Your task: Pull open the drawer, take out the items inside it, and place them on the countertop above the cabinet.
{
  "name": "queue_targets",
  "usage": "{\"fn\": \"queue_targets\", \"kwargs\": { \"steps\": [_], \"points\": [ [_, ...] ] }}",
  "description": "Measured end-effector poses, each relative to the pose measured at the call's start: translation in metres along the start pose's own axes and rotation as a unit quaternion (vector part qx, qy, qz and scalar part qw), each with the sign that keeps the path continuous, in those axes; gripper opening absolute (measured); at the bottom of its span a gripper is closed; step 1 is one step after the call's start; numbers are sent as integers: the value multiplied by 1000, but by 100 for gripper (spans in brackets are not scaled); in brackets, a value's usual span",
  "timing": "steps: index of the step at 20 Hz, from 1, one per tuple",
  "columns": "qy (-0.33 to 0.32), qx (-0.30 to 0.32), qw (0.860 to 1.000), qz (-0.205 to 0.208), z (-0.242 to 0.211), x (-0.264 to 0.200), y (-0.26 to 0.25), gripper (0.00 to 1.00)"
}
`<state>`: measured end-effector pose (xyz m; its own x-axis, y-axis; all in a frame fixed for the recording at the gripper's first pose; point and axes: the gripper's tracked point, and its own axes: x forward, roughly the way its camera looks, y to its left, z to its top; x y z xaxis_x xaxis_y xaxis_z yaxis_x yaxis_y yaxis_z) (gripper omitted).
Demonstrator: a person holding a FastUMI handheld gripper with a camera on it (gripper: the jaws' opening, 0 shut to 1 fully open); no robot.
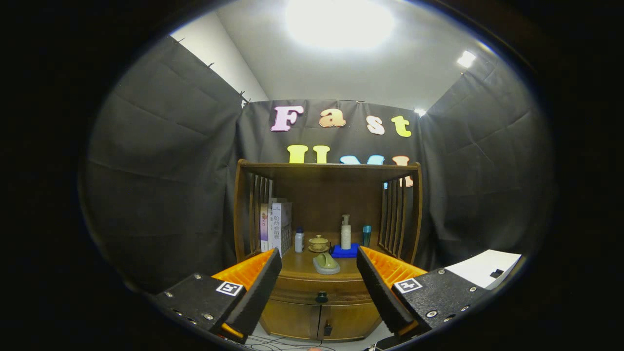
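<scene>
The tool [319, 285] stood wide open, holding nothing, well short of the cabinet [321, 312]. Its closed drawer [317, 292], knob [321, 296] centred, showed between the fingers, below the desk [297, 265] carrying a green holder [326, 263].

Ceiling lamp [340, 22] glares overhead; booth dim, edges fisheye-warped.

Drawer [319, 288]: shut; its insides hidden, both ends covered by the gripper [319, 278] fingers, which are spread wide.
Cabinet [319, 319]: lower corners hidden behind the fingers.
Books [275, 226]: spine print too small to tell.
Green thing [325, 263] on the countertop [300, 265]: kind unclear.
White sheet [485, 268]: cut off beside the gripper body.
</scene>
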<state>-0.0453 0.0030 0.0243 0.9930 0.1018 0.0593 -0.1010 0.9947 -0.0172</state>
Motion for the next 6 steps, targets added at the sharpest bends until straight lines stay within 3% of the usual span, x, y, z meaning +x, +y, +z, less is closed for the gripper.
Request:
{"fn": "queue_targets", "kwargs": {
  "steps": [6],
  "points": [
    [-1, 4, 1000, 7, 1, 1, 3, 96]
  ]
}}
